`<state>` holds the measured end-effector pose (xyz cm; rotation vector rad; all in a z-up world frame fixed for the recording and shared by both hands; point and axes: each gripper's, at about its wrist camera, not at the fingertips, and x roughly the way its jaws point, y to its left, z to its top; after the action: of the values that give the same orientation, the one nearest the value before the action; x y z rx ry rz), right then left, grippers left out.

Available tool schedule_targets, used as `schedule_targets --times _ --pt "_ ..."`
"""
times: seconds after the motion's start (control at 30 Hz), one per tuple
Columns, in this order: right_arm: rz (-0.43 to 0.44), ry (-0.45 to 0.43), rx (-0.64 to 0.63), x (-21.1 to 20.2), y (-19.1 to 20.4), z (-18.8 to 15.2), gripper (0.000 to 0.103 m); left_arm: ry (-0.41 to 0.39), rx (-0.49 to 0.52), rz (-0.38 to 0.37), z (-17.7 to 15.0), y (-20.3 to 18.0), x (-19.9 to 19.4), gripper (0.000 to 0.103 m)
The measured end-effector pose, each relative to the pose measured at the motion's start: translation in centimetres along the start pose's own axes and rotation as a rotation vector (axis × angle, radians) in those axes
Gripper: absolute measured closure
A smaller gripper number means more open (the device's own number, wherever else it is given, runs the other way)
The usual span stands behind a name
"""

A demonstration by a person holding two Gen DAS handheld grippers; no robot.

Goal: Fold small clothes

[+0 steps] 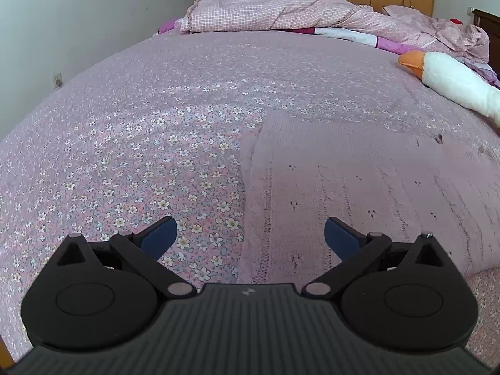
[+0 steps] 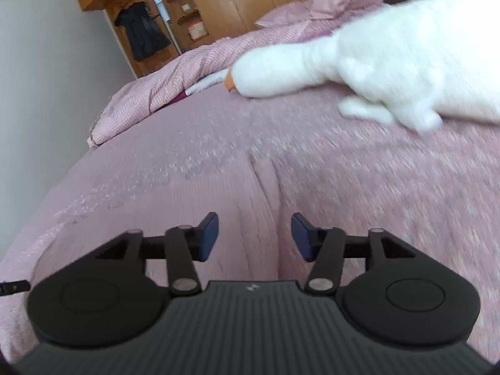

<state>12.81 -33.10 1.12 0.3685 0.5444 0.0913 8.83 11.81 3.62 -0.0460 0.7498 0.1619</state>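
Bed (image 1: 125, 125) with floral sheet fills both views. Knit garment (image 1: 343, 187), pale pink, lies flat ahead-right of the left gripper (image 1: 250, 237), its left edge between the spread jaws. Right gripper (image 2: 255, 237), also spread and empty, hovers over a central crease. Looks soft, light, stretchy; pinch edge or corner.

We see a bed covered by a pink sheet (image 1: 131, 143) printed with small flowers. A mauve knitted garment (image 1: 359, 193) lies flat on the sheet, its left edge folded over. Along the far side, a rumpled pink checked quilt (image 1: 281, 12) is bunched up, touching the sheet. A white plush goose (image 1: 453, 78) with an orange beak rests on the sheet beside the quilt, near the garment's far corner.
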Motion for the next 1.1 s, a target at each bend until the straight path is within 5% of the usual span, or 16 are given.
schedule_targets --times 0.2,0.23,0.4,0.5,0.53,0.7,0.77,0.93,1.1 --pt "-0.039 0.074 -0.094 5.9 1.6 2.0 0.056 0.001 0.017 -0.011 -0.2 -1.1 0.4 0.000" --pt "-0.034 0.091 -0.118 6.5 1.9 1.9 0.090 -0.003 0.019 -0.017 -0.2 -1.2 0.4 0.000" --pt "-0.135 0.085 -0.155 6.5 1.7 0.3 0.093 -0.013 0.043 -0.017 -0.1 -1.3 0.6 0.000" --pt "-0.131 0.070 -0.162 6.3 1.3 -0.1 0.092 -0.008 0.041 -0.007 -0.4 -0.9 0.9 0.018" --pt "-0.134 0.074 -0.161 6.2 1.3 0.1 0.090 0.014 0.048 0.002 -0.4 -0.9 1.1 0.026" --pt "-0.161 0.058 -0.107 4.1 1.9 0.6 0.076 0.058 0.023 0.023 -1.2 0.7 1.3 0.026" --pt "-0.147 0.016 -0.090 2.0 2.0 0.4 0.057 0.057 0.022 0.028 -1.2 0.8 0.9 0.021" --pt "-0.080 -0.019 -0.024 -2.2 1.6 -0.6 0.032 0.048 0.023 0.028 -1.1 0.5 -0.8 0.010" --pt "-0.071 -0.025 0.060 -4.2 0.7 -1.8 0.024 0.046 0.001 -0.015 -1.0 0.1 -2.5 0.005"
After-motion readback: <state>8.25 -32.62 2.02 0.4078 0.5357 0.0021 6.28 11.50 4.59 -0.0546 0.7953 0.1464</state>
